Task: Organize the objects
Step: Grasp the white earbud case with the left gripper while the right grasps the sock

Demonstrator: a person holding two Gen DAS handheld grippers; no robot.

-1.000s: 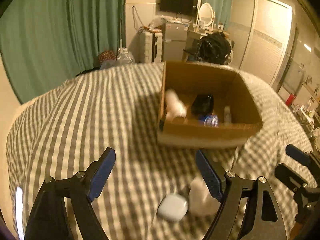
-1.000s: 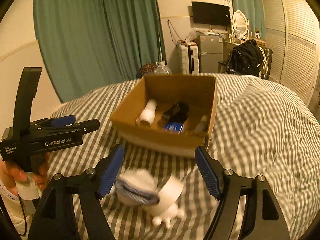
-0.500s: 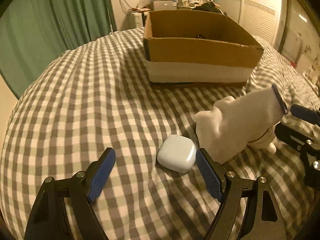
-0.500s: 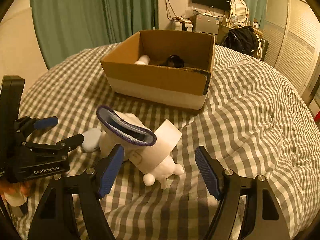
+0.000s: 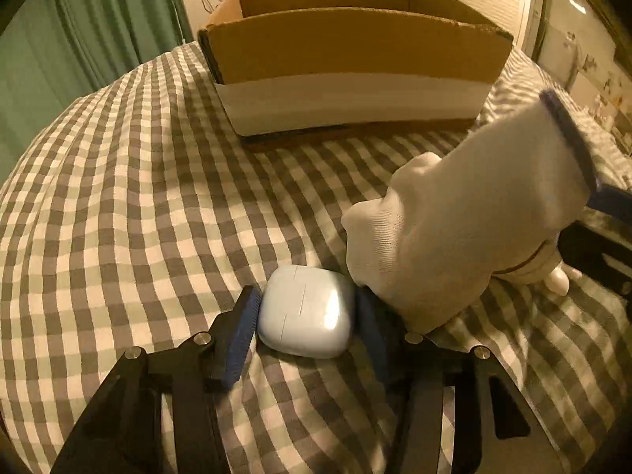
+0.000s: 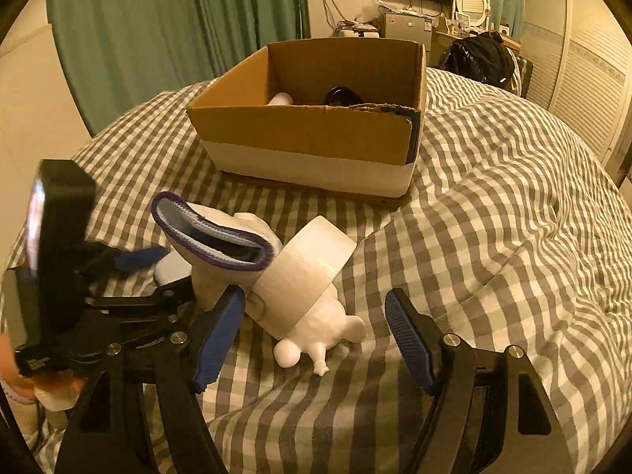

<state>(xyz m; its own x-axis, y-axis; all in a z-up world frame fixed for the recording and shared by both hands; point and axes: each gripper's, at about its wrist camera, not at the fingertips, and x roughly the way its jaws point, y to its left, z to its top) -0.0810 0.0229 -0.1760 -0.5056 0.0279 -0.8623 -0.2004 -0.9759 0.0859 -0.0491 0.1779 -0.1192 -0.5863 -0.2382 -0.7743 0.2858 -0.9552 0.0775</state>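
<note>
A pale blue earbud case (image 5: 305,313) lies on the checked bedcover; my left gripper (image 5: 306,318) is shut on it, both blue pads against its sides. A white glove with a purple cuff (image 5: 470,229) stands right beside it, touching the right finger. In the right wrist view the glove (image 6: 215,237) leans on a white figurine with a paper band (image 6: 312,288). My right gripper (image 6: 312,335) is open around the figurine's lower end, not touching it. The left gripper (image 6: 138,276) and the case (image 6: 172,268) show at the left there.
An open cardboard box (image 6: 312,134) stands further back on the bed (image 6: 493,237), holding a white bottle (image 6: 280,98) and a black object (image 6: 341,96). It also fills the far side of the left wrist view (image 5: 351,47). Green curtains and furniture lie behind.
Both grippers came down toward the bed. The left gripper moved forward and closed on the earbud case. The right gripper advanced so the figurine lies between its open fingers.
</note>
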